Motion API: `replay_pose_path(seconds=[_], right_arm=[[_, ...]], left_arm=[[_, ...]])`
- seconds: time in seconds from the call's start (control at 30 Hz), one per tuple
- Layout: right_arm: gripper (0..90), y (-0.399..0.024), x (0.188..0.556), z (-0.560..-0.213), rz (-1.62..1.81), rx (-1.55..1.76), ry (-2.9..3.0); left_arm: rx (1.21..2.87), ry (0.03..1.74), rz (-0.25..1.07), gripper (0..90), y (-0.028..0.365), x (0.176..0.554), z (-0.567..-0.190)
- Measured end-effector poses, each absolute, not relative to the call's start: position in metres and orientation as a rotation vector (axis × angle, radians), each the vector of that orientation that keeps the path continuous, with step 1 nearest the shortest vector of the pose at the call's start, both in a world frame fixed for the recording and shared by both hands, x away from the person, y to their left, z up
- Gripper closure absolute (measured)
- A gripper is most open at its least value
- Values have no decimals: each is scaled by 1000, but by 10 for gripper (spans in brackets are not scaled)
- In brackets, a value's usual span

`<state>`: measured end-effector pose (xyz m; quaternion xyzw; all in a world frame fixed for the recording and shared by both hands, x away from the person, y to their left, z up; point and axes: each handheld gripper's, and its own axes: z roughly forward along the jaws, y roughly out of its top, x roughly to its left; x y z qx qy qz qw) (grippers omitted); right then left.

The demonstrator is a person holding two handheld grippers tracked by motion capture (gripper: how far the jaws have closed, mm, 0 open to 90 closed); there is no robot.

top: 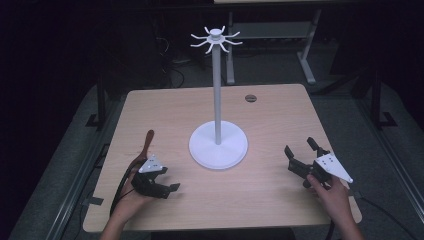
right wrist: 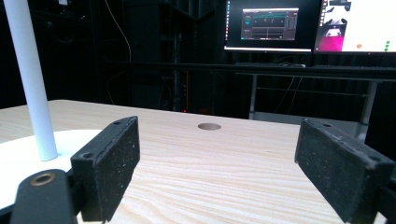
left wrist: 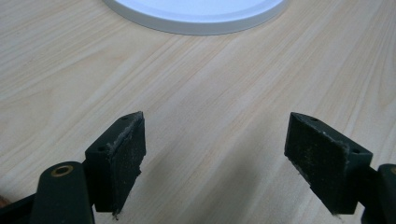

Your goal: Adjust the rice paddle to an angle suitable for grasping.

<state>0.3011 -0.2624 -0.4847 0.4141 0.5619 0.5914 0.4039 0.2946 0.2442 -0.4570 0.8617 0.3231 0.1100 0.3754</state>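
Left claw (left wrist: 215, 158) wide apart and empty, right claw (right wrist: 233, 172) likewise, white stand (top: 218, 145) between them on table (top: 270, 120)

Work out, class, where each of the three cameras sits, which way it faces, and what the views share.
High view: above the person's side, facing forward and down on the table; both hands, left gripper, right gripper.
Left gripper view: low, tilted down at the tabletop; its own open jaws.
Right gripper view: low, level, facing monitors; its own open jaws.
Shared: all three show the white stand.
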Motion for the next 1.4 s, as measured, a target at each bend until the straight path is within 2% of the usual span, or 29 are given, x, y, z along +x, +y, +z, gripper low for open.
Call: replay_pose_path(seconds=[0.63,1.1,1.4], right_arm=[[133,-262,302,-484,1498,1042,1436],[133,-261,302,-484,1488,1048,1439],[133,-262,302,-484,1491,1060,1436]], left_arm=[[2165,875,345,214,246,301,-444],[2106,942,447,175,269,307,-426],[2034,1010,462,168,284,318,-416]])
